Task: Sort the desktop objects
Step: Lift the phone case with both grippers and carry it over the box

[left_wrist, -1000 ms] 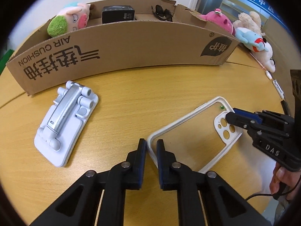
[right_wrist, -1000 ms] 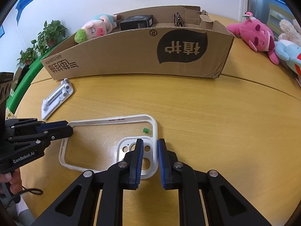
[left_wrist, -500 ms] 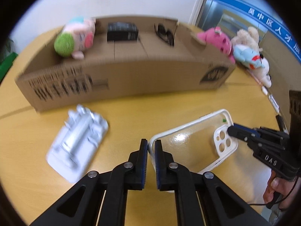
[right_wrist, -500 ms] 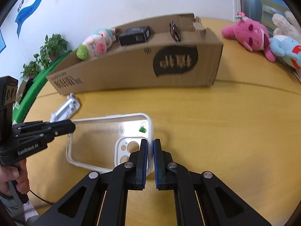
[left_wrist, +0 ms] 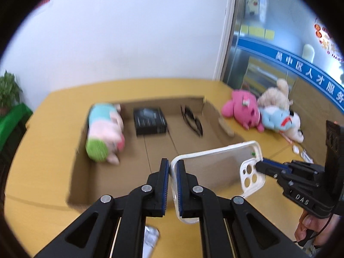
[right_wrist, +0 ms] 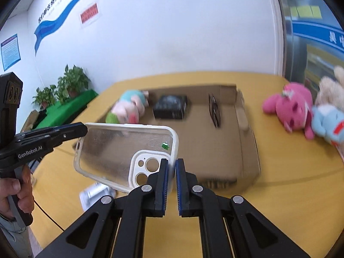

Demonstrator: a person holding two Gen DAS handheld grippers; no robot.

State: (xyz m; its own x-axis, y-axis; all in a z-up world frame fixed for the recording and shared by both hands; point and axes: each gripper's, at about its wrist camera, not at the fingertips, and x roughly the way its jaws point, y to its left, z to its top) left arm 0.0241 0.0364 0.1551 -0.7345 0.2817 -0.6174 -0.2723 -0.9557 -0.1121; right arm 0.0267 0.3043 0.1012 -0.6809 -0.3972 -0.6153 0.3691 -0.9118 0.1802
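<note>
A clear phone case with a white rim (left_wrist: 215,167) (right_wrist: 124,150) hangs in the air above the near wall of the open cardboard box (left_wrist: 81,172) (right_wrist: 247,150). My left gripper (left_wrist: 172,167) is shut on the rim of its plain end. My right gripper (right_wrist: 171,167) is shut on the rim beside the camera cut-outs; in the left wrist view the right gripper (left_wrist: 258,165) comes in from the right. The left gripper (right_wrist: 85,130) enters the right wrist view from the left. Inside the box lie a plush pig (left_wrist: 105,133), a black box (left_wrist: 149,120) and dark glasses (left_wrist: 192,121).
A white phone stand (right_wrist: 94,193) lies on the wooden table (right_wrist: 290,204) below the case. Pink, blue and beige plush toys (left_wrist: 243,110) (right_wrist: 294,107) sit at the table's right side. A hand (right_wrist: 15,191) grips the left tool. Potted plants (right_wrist: 71,83) stand by the wall.
Both grippers closed on the phone case's rim and lifted it off the table. It now hangs above the box's near wall, and the views look into the box from higher up.
</note>
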